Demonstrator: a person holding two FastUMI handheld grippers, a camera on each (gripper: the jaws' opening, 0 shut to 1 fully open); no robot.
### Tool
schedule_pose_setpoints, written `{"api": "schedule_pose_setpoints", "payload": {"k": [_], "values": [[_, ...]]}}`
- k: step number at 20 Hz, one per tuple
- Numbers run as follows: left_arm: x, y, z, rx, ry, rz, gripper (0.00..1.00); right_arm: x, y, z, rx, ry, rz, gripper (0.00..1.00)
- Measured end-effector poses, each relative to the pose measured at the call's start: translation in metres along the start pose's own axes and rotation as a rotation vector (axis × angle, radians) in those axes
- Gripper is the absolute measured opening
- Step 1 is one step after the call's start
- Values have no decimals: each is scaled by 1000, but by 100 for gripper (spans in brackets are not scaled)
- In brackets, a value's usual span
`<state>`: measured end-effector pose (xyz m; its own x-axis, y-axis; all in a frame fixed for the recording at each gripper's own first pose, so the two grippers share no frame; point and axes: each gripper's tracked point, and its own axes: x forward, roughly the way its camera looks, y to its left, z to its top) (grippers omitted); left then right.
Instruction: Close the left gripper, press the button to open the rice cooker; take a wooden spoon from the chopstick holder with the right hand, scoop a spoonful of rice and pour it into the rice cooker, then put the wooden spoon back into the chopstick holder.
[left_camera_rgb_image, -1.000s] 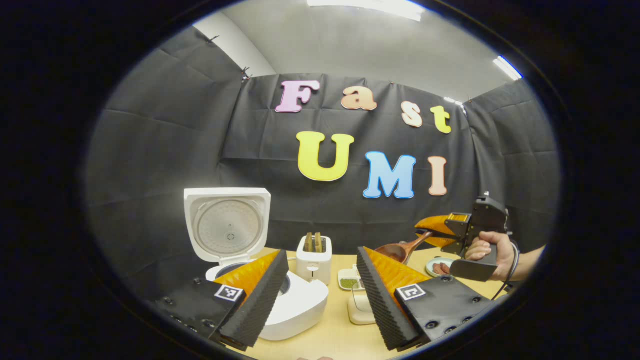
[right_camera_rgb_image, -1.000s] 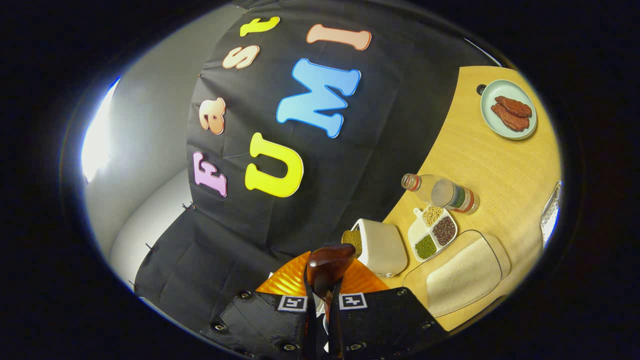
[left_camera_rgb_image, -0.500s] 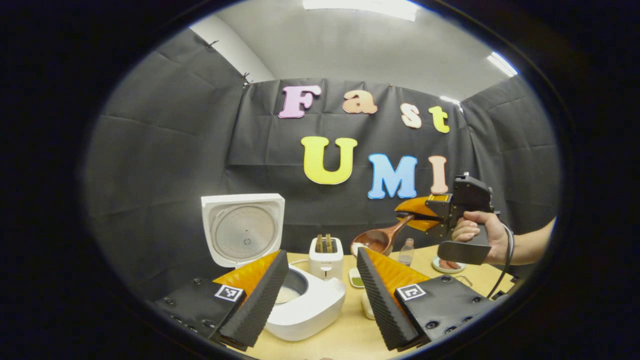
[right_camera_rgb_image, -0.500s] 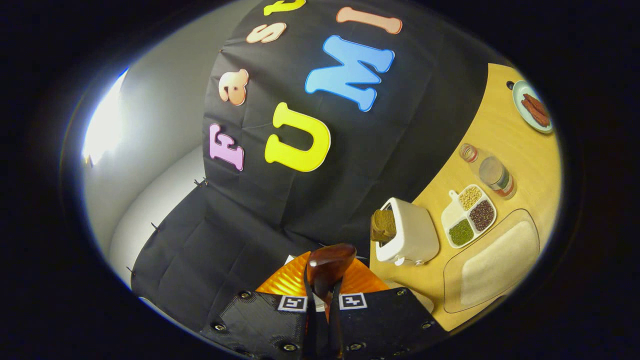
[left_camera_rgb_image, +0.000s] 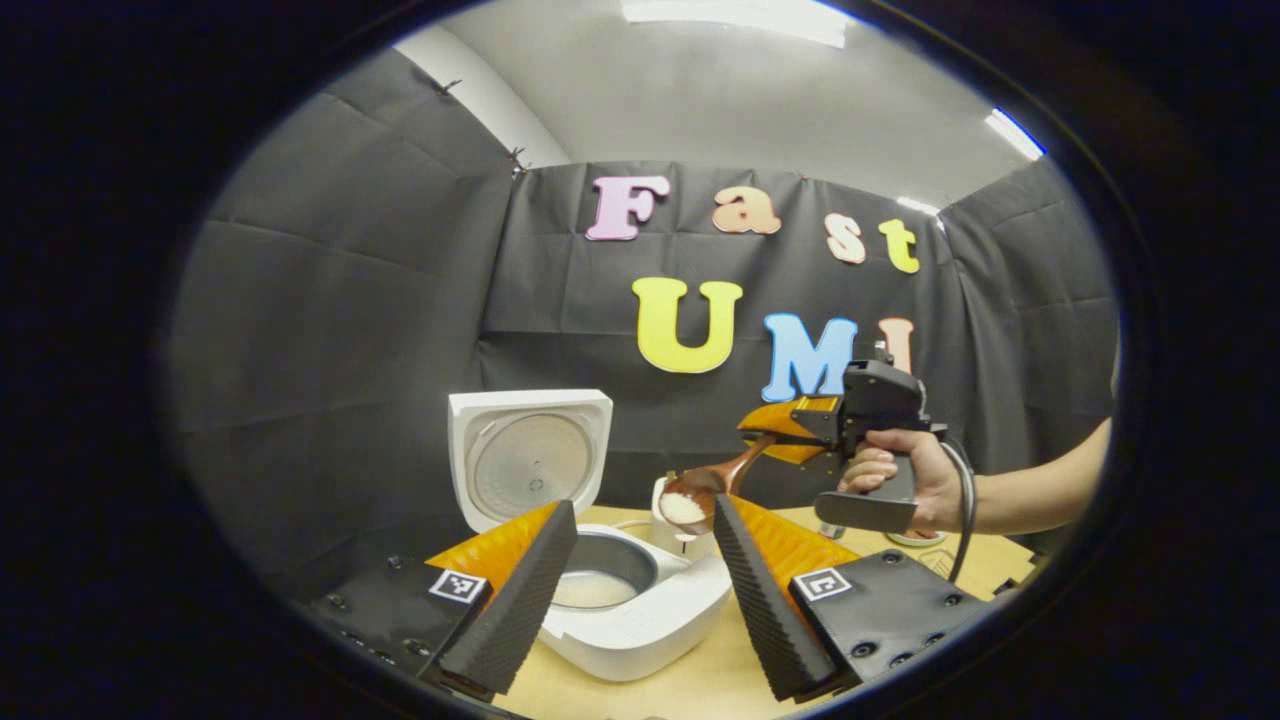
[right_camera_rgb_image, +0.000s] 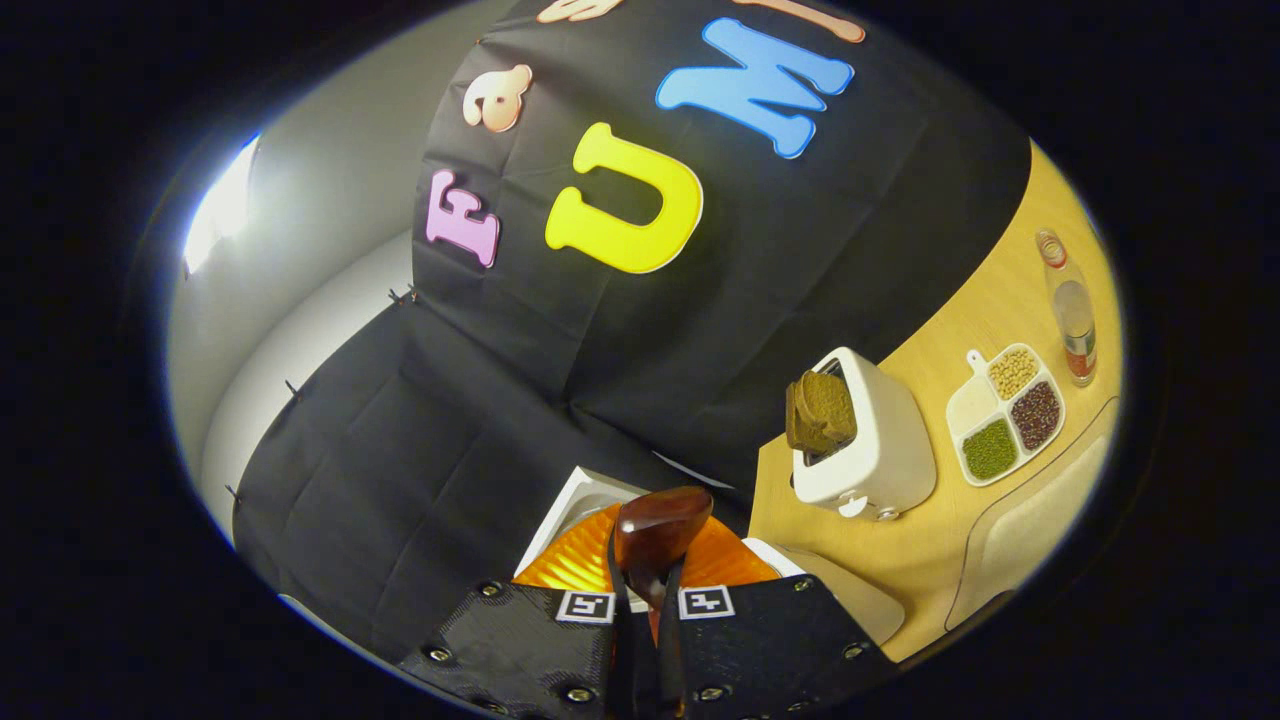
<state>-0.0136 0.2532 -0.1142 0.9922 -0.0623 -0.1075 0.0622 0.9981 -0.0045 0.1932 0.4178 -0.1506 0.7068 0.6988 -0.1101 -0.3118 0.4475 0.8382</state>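
Note:
The white rice cooker (left_camera_rgb_image: 640, 620) stands with its lid (left_camera_rgb_image: 530, 455) raised, and some white rice lies in its inner pot (left_camera_rgb_image: 598, 578). My left gripper (left_camera_rgb_image: 640, 590) is open in front of it, one finger at each side of the pot, touching nothing. A hand holds my right gripper (left_camera_rgb_image: 785, 432), which is shut on the handle of the wooden spoon (left_camera_rgb_image: 700, 495). The spoon's bowl carries white rice and hangs just above the cooker's far right rim. In the right gripper view the spoon's dark back (right_camera_rgb_image: 660, 525) juts out past my right gripper (right_camera_rgb_image: 645, 600), with the lid's edge (right_camera_rgb_image: 575, 500) behind it.
A white toaster (right_camera_rgb_image: 880, 450) holding bread (right_camera_rgb_image: 820, 410) stands on the wooden table (right_camera_rgb_image: 950, 310). Beside it are a divided dish of beans (right_camera_rgb_image: 1005, 415), a small bottle (right_camera_rgb_image: 1070, 310) and a clear container of rice (right_camera_rgb_image: 1030, 520).
The right gripper has carried the loaded spoon leftward from over the table's right side to the cooker's rim. The left gripper stays open by the cooker.

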Motion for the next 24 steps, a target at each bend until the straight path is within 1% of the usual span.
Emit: {"api": "schedule_pose_setpoints", "payload": {"k": [3,7,10,12,17,20,22,24], "values": [[-3,3,-1,-6,1,10,96,30,1,-20,-60,44,-11,9],[-7,12,-3,-10,0,33,96,62,-9,-40,-115,86,-39,9],[-16,18,0,-9,-8,48,96,78,-18,-53,-179,117,-69,9],[-21,19,2,-2,-19,60,96,83,-18,-61,-249,138,-86,9],[-30,28,-6,22,-3,72,95,98,-16,-78,-452,162,-118,9],[-33,30,-6,28,-1,78,96,107,-9,-84,-644,173,-139,9],[-34,31,-7,26,-3,79,96,113,4,-91,-762,189,-128,9],[-34,31,-7,27,-5,82,96,119,19,-97,-893,200,-95,9]]}}
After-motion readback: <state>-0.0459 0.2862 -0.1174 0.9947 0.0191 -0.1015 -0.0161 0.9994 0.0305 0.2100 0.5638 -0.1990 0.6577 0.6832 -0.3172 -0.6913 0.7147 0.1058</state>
